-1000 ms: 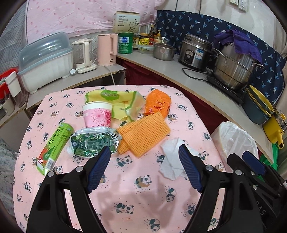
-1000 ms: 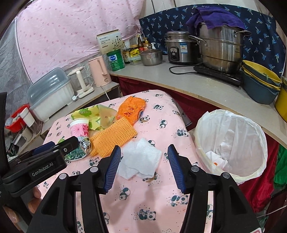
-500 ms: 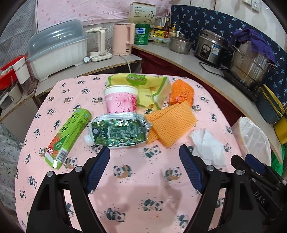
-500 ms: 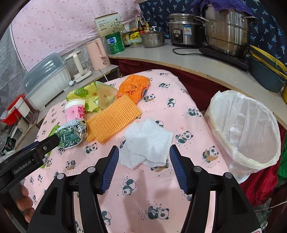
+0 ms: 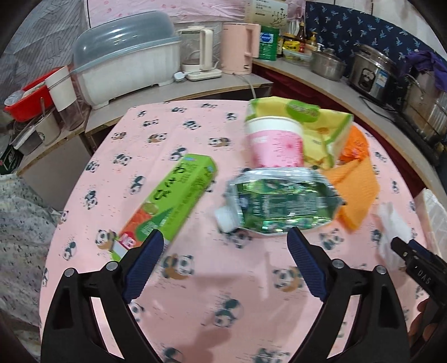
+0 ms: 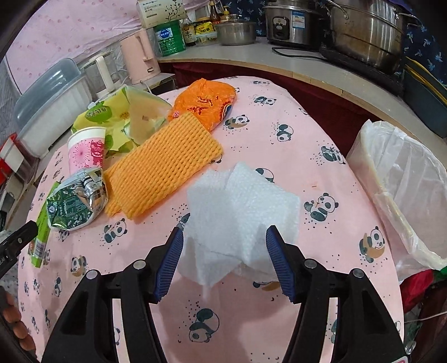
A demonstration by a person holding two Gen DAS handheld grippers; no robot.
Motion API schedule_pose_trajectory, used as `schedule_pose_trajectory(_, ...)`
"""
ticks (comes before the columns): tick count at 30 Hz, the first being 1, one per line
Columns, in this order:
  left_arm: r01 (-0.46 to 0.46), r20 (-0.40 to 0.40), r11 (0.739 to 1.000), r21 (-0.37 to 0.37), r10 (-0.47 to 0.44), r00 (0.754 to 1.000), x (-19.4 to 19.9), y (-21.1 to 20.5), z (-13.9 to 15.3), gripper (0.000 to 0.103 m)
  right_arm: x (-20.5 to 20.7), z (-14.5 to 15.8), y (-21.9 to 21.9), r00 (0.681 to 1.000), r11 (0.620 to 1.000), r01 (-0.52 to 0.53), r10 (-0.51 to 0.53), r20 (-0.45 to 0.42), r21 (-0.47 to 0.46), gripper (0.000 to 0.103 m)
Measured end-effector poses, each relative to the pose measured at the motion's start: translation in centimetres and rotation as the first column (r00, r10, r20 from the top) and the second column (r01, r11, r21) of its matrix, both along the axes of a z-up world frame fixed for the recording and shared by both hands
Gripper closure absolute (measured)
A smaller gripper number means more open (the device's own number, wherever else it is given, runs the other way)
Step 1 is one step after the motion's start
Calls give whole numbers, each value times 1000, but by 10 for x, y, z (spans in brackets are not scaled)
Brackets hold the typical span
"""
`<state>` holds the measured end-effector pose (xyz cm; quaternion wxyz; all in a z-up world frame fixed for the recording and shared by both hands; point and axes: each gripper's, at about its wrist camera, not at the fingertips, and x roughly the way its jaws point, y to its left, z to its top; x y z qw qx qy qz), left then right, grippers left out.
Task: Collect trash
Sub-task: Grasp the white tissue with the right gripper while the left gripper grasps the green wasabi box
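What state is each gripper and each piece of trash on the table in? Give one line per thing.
Left gripper: open, jaws just widened, nothing between them.
Right gripper: open, astride the tissue, not pressing.
Tissue: crumpled, flat on the table.
Foil pouch: crushed, lying down.
Paper cup: upright.
Green box: lying flat.
Bin: lined, open.

A curved grey counter [image 6: 329,72] wraps the room — pink dotted cloth [image 5: 167,7] behind, navy patterned fabric [image 5: 363,25] alongside.

We see a crinkled, shiny foil pouch [image 5: 282,203], a soft dimpled white paper towel [image 6: 240,206], ribbed orange foam netting [image 6: 164,170] and matt printed cloth [image 6: 251,315].
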<state>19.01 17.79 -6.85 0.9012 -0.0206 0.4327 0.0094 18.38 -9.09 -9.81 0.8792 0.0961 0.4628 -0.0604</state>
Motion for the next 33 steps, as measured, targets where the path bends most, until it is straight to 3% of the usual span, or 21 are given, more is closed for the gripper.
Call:
schedule_pose_trajectory(6, -15, -18, 998, 63, 16, 1000, 16, 31, -18, 16, 13, -14, 12, 1000, 999, 1, -3, -27, -53, 48)
schedule_pose_trajectory(8, -23, -21, 997, 75, 25, 999, 19, 40, -22, 16, 14, -15, 16, 1000, 996, -9, 6, -29, -85, 57)
schedule_pose_trajectory(11, -33, -27, 997, 75, 35, 999, 25, 51, -25, 16, 15, -15, 26, 999, 994, -26, 23, -29, -108, 78)
schedule_pose_trajectory(12, -34, -29, 997, 74, 36, 999, 26, 54, -27, 16, 14, -14, 29, 999, 994, -34, 31, -31, -109, 90)
schedule_pose_trajectory(13, -32, -31, 997, 74, 34, 999, 28, 57, -28, 15, 14, -13, 33, 999, 994, -44, 41, -33, -105, 93)
schedule_pose_trajectory(25, -36, -105, 998, 53, 42, 994, 39, 79, -57, 15, 4, 23, 95, 984, 984, -172, 174, 39, -49, 95)
schedule_pose_trajectory(29, -28, -116, 1000, 3, 29, 993, 37, 81, -58, 29, 2, 28, 104, 981, 982, -189, 190, 43, -27, 95)
schedule_pose_trajectory(33, -5, -113, 1000, -2, 5, 994, 32, 75, -55, 43, -3, 32, 110, 979, 980, -197, 198, 50, -25, 95)
